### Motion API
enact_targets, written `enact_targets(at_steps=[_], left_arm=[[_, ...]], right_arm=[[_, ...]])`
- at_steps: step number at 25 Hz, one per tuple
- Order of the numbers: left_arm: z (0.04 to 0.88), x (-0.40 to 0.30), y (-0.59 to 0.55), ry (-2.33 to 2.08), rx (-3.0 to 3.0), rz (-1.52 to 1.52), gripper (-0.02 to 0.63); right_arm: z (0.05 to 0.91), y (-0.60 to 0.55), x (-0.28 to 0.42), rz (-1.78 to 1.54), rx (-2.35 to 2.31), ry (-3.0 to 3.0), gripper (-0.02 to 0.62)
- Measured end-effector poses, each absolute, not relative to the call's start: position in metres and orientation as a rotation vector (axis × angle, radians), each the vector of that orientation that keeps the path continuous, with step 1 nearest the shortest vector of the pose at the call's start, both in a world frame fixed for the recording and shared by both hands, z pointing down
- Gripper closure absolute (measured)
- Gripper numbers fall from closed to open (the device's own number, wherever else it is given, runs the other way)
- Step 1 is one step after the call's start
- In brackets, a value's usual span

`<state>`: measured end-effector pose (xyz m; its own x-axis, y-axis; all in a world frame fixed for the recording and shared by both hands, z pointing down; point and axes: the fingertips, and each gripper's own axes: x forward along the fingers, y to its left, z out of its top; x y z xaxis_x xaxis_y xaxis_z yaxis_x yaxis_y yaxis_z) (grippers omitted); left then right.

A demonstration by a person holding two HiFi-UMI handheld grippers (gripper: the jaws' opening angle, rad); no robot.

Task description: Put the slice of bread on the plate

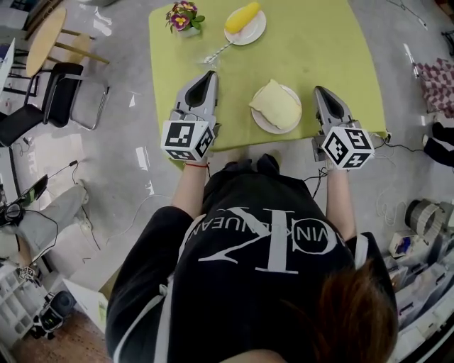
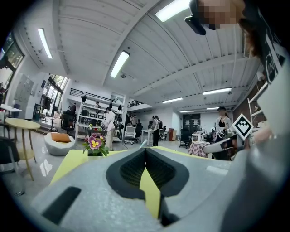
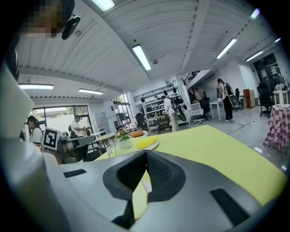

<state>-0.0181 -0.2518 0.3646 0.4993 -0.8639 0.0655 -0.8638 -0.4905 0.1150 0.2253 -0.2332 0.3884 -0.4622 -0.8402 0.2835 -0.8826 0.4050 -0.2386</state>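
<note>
The slice of bread (image 1: 277, 103) lies flat on the near plate (image 1: 263, 125), in the middle of the green table (image 1: 326, 42). It sits well inside the rim, so I think it is safe there and will not slide off. To me the job looks done.

My left gripper (image 1: 211, 74) is to the left of the plate. My right gripper (image 1: 319, 90) is to the right of it. Neither one touches the bread or the plate. I think they are kept to the sides so they do not bump the plate.

The left gripper view shows its jaws pressed together with nothing in them. I only see a strip of green table through the gap lower down. The right gripper view shows the same thing: jaws tight together and empty. Closed jaws make sense here, since there is nothing to carry now.

At the far end of the table are a small pot of flowers (image 1: 183, 18) and a second plate (image 1: 257, 32) with a yellow food (image 1: 242, 17) on it. A spoon or fork (image 1: 216, 51) lies near them; I cannot tell which. They are well away from the bread, so they are not in my way.
</note>
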Motion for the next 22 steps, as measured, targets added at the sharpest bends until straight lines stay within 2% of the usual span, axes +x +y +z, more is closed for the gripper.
enact_targets(at_steps=[22], left_arm=[[0.345, -0.053, -0.253, -1.659, 2.579, -0.036, 0.595]], right_arm=[[0.368, -0.252, 0.199, 0.416, 1.498, -2.635, 0.594]])
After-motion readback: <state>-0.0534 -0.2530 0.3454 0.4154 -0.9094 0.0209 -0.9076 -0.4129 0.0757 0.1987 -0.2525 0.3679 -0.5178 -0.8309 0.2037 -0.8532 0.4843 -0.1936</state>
